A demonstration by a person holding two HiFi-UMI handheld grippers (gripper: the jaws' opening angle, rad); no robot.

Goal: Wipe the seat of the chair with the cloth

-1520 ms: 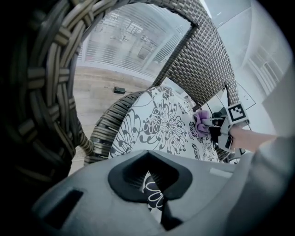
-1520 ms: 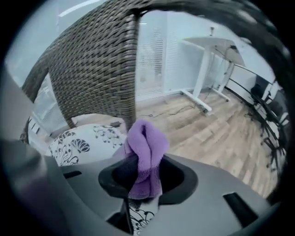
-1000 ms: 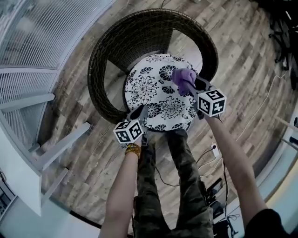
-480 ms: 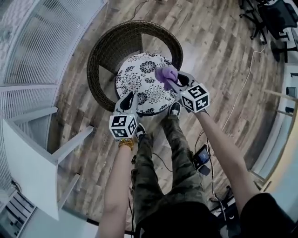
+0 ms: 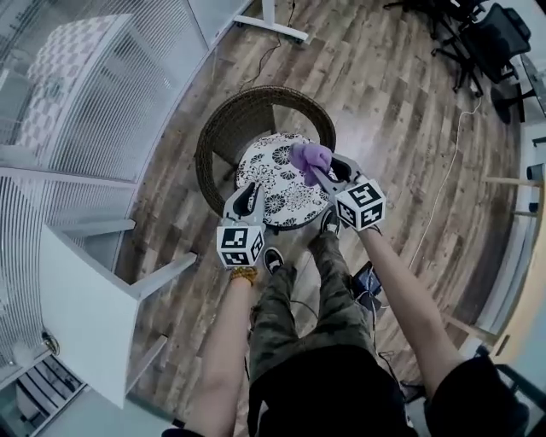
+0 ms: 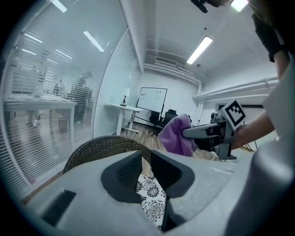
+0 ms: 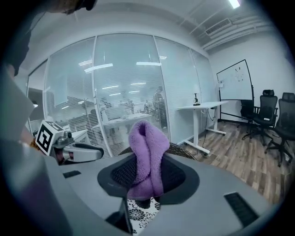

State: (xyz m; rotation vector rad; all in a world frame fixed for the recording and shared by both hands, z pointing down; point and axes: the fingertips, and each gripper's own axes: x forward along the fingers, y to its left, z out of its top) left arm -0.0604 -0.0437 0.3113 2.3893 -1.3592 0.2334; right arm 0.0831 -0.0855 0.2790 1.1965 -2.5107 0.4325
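A round wicker chair (image 5: 223, 128) carries a black-and-white floral seat cushion (image 5: 277, 189). The purple cloth (image 5: 309, 156) is bunched in my right gripper (image 5: 320, 173), which is shut on it and held above the cushion's right side. In the right gripper view the cloth (image 7: 147, 147) stands up between the jaws, with a strip of cushion (image 7: 140, 214) below. My left gripper (image 5: 244, 196) hovers over the cushion's near-left edge. Its jaws are drawn almost together with nothing between them. The left gripper view looks past the left gripper (image 6: 145, 159) to the cloth (image 6: 177, 136) and chair back (image 6: 103, 147).
My legs and shoes (image 5: 274, 259) stand on the wood floor just in front of the chair. A glass wall with blinds (image 5: 94, 111) runs along the left, with a white table (image 5: 81, 311) near it. Office chairs (image 5: 490, 38) and a desk leg (image 5: 269, 26) lie farther off.
The view has risen and drawn back, so the chair looks smaller and farther away. Both grippers have lifted up from the seat, the right one still holding the cloth.
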